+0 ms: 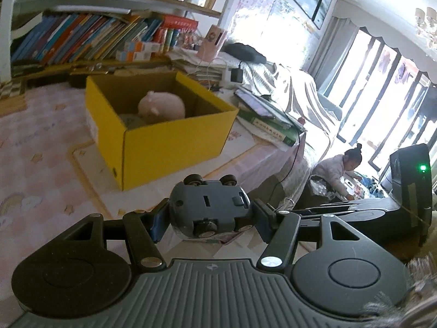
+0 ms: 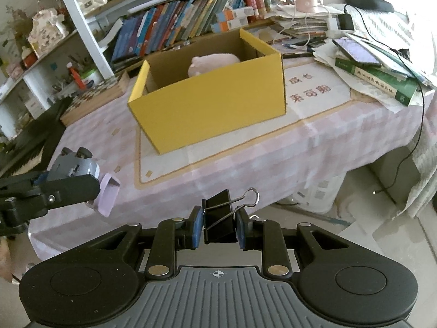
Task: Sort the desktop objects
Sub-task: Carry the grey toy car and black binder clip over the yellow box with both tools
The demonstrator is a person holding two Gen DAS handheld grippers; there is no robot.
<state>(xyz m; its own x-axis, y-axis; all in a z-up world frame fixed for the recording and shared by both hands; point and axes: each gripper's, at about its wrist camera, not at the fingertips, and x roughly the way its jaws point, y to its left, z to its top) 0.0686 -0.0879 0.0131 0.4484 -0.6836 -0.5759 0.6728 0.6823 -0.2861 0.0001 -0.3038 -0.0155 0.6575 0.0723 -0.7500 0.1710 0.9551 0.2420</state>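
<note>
My left gripper [image 1: 209,214] is shut on a grey toy car [image 1: 209,207], held belly-up with its wheels toward the yellow box [image 1: 174,142]. The car also shows in the right wrist view [image 2: 73,164] at the left, above the table's near edge. My right gripper [image 2: 220,227] is shut on a black binder clip [image 2: 221,218], held in front of the table edge. The open yellow box [image 2: 213,109] stands mid-table with a pink plush pig [image 2: 213,61] inside; the pig also shows in the left wrist view [image 1: 161,106].
A lilac rectangular object [image 2: 108,198] lies at the table's near left edge. Stacked books and a phone [image 2: 377,71] sit at the right. Bookshelves [image 2: 177,24] line the back. A wooden box [image 2: 92,101] sits left of the yellow box. A child [image 1: 341,169] sits on the floor.
</note>
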